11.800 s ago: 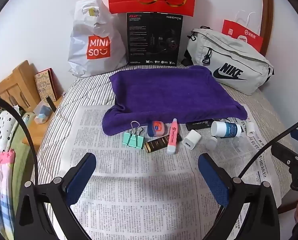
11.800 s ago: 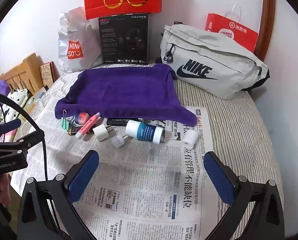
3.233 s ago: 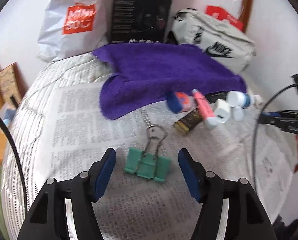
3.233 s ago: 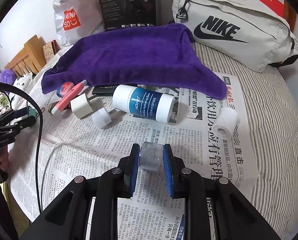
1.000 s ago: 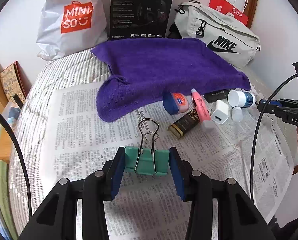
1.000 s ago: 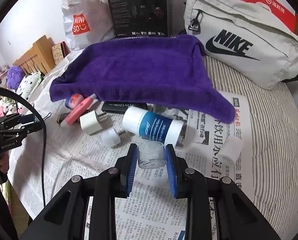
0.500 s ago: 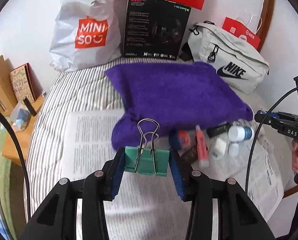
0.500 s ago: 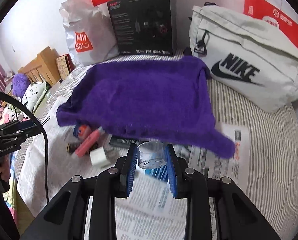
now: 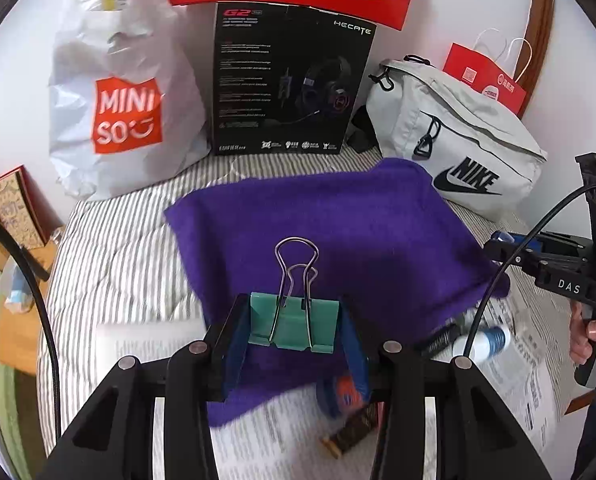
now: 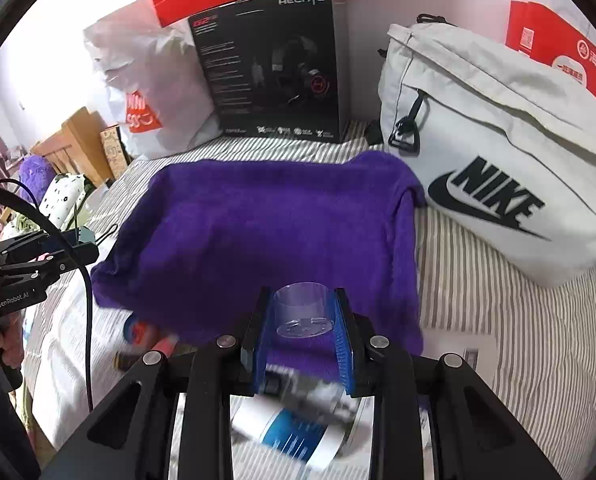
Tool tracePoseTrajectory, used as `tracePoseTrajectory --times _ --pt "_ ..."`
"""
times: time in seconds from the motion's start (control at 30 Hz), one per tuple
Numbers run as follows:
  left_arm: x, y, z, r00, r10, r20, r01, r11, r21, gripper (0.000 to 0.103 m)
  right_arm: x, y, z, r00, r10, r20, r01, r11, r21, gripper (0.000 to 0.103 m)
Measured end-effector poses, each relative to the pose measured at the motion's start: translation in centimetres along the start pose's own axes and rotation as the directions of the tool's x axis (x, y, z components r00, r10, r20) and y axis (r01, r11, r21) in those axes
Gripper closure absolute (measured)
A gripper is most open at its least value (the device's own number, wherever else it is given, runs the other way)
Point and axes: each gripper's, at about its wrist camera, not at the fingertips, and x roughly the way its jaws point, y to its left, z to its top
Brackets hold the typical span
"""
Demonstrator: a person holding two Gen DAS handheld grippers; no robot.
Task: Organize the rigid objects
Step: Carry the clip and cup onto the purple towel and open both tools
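Observation:
My left gripper [image 9: 294, 322] is shut on a green binder clip [image 9: 292, 320], whose wire handles stick up, and carries it above the near edge of the purple towel [image 9: 338, 232]. In the right wrist view my right gripper [image 10: 300, 314] is shut on a small clear plastic cup [image 10: 303, 310], also held over the purple towel [image 10: 258, 224]. On the newspaper below lie a white and blue bottle [image 10: 294, 436], a round blue and orange tin [image 9: 338, 396], a dark tube [image 9: 352, 434] and a pink stick [image 10: 166, 346], partly hidden and blurred.
Against the wall behind the towel stand a white Miniso bag [image 9: 122, 96], a black headset box [image 9: 286, 84] and a grey Nike bag [image 10: 494, 176]. Striped bedding [image 10: 518, 352] surrounds the newspaper. A wooden side table [image 9: 14, 320] sits at the left.
Both grippers have risen and moved forward from the newspaper toward the towel, each keeping its object. The loose items have slid down to the bottom of both views.

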Motion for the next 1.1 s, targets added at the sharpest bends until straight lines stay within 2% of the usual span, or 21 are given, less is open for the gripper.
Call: tracePoseTrajectory --times 0.17,0.43,0.63,1.1 --pt "2.1 -0.3 1.9 1.0 -0.005 -0.012 0.005 1.0 0.023 0.062 1.7 -0.9 1.7 1.0 -0.008 0.004 0.008 1.0 -0.003 0.075" --pt "5.0 0.8 3.1 0.999 -0.016 -0.039 0.016 1.0 0.011 0.062 4.3 -1.9 3.8 1.0 -0.022 0.003 0.022 1.0 -0.014 0.075" --pt "7.0 2.1 3.6 0.998 -0.019 -0.064 0.018 1.0 -0.019 0.062 6.8 -2.4 4.8 0.999 -0.042 -0.027 0.041 0.999 -0.028 0.075" --pt "11.8 2.3 4.9 0.99 -0.003 -0.139 0.002 1.0 -0.005 0.062 13.4 -2.4 6.9 0.989 -0.082 -0.12 0.075 0.996 -0.055 0.075"
